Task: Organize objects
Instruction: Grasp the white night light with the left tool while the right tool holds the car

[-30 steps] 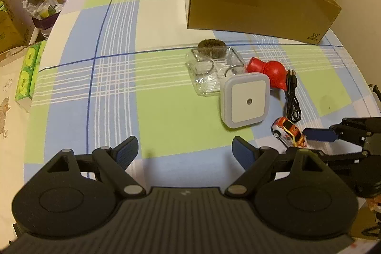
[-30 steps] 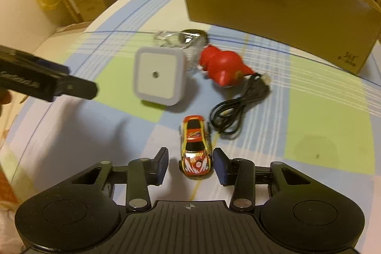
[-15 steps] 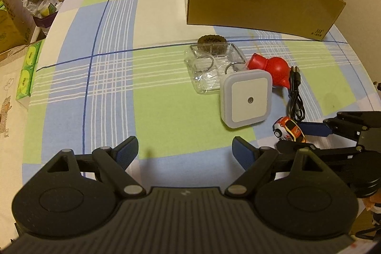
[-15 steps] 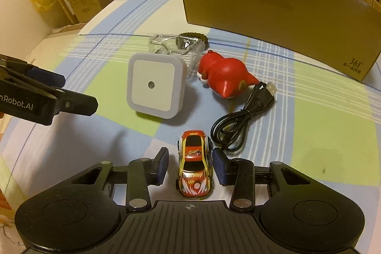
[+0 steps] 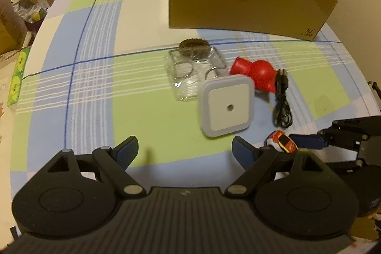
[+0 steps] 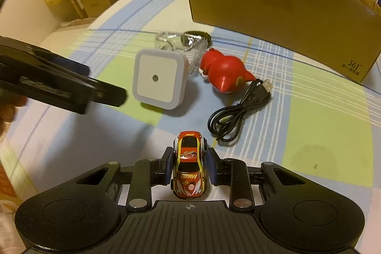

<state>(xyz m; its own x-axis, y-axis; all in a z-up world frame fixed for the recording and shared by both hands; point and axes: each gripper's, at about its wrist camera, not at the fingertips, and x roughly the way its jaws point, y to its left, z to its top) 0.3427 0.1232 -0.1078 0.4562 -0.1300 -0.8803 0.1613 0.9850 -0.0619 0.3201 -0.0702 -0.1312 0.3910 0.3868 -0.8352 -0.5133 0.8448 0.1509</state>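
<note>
Right gripper [image 6: 189,167] has its fingers pressed on both sides of the toy car [image 6: 188,163], low over the tablecloth [image 6: 328,125], likely bound for the cardboard box [image 6: 281,6] behind. Left gripper [image 5: 184,151] hovers spread wide, holding nothing, facing the night light [image 5: 227,108].

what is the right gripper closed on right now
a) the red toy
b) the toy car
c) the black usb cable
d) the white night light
b: in the right wrist view the right gripper has both fingers pressed against the sides of the toy car, while the cable, red toy and night light lie apart on the table further ahead.
</note>
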